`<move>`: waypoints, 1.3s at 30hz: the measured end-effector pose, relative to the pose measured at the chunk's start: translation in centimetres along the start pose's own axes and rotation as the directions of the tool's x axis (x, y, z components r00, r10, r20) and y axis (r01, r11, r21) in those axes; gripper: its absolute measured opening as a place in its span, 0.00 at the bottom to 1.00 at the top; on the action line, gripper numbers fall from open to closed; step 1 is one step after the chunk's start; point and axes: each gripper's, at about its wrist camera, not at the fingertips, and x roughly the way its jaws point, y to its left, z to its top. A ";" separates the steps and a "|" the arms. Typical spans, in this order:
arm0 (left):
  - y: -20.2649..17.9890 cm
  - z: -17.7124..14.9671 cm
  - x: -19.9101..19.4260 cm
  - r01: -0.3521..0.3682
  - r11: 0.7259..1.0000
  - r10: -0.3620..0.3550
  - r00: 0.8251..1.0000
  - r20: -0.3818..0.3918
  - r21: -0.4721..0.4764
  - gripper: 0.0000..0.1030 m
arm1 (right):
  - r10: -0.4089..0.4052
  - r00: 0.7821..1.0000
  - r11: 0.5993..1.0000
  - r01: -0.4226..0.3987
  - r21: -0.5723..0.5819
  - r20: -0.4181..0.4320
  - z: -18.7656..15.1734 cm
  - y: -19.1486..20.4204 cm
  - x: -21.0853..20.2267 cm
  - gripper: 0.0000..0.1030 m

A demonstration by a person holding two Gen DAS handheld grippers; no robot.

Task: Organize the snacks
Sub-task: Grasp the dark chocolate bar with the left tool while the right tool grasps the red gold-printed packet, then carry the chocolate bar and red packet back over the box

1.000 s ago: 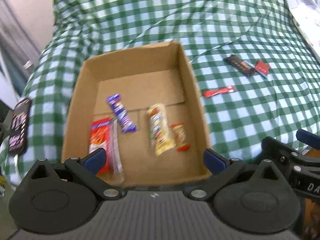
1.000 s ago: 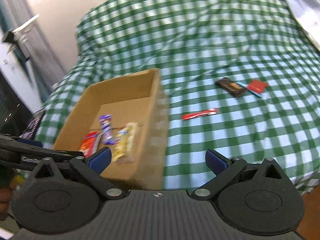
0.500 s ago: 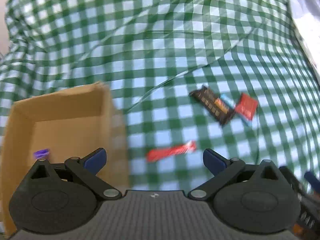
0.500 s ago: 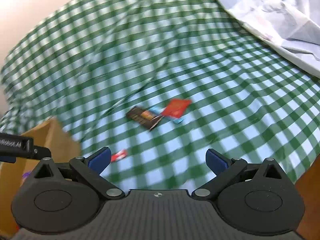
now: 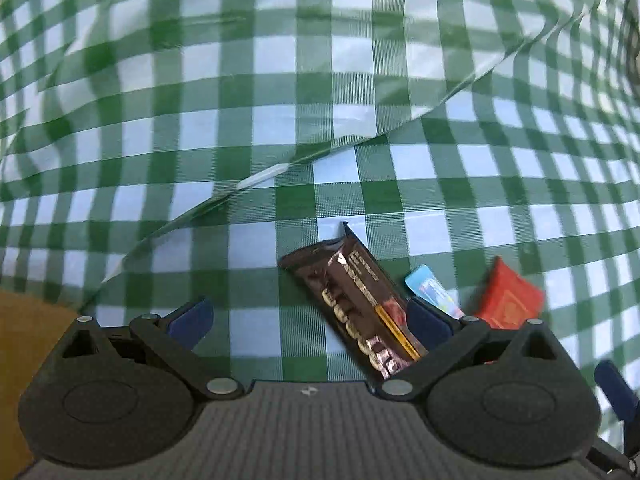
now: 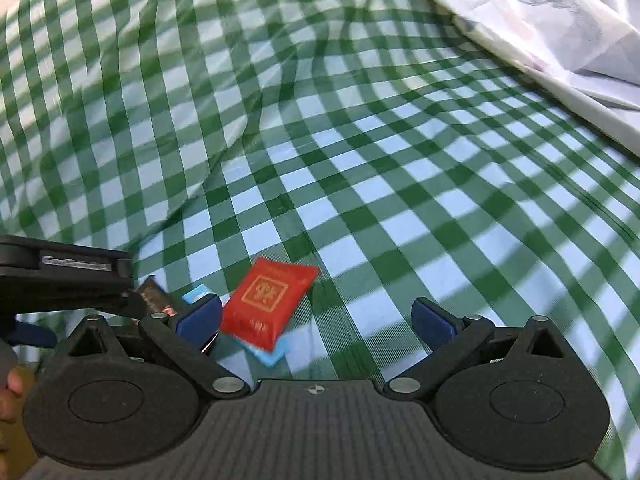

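Tongs low over the last snacks on the bed

The green-and-white checked bedspread (image 5: 256,148) fills nearly everything, creased into long folds, with a pale sheet (image 6: 560,20) bunched at its far right edge. A corner of cardboard box (image 5: 24,320) shows at the left. Both tongs are spread wide with nothing in them: the left tongs (image 5: 308,320) sit over a dark brown bar (image 5: 360,300), the right tongs (image 6: 316,320) over a red packet (image 6: 268,304). That packet lies partly on a small light-blue packet (image 6: 272,354), just beside the bar
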 end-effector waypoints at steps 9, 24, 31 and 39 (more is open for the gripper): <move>2.6 -0.4 1.8 0.064 0.997 -0.065 0.998 -0.028 -0.040 1.00 | -0.009 0.999 0.995 0.005 -0.100 -0.040 0.2 1.6 5.5 0.98; 2.0 0.3 4.3 0.102 0.995 -0.103 0.991 -0.088 -0.020 0.99 | -0.101 0.995 0.979 0.101 -0.179 0.006 -0.1 0.6 6.4 1.00; 2.9 -0.4 1.9 0.123 0.992 -0.123 0.992 -0.038 -0.012 0.42 | -0.055 0.997 0.968 0.065 -0.242 0.047 -0.4 0.5 4.6 0.45; 6.8 -3.7 -5.8 0.174 0.985 -0.174 0.983 0.049 0.010 0.42 | -0.026 0.993 0.986 0.044 -0.162 0.112 0.7 -0.4 -2.1 0.44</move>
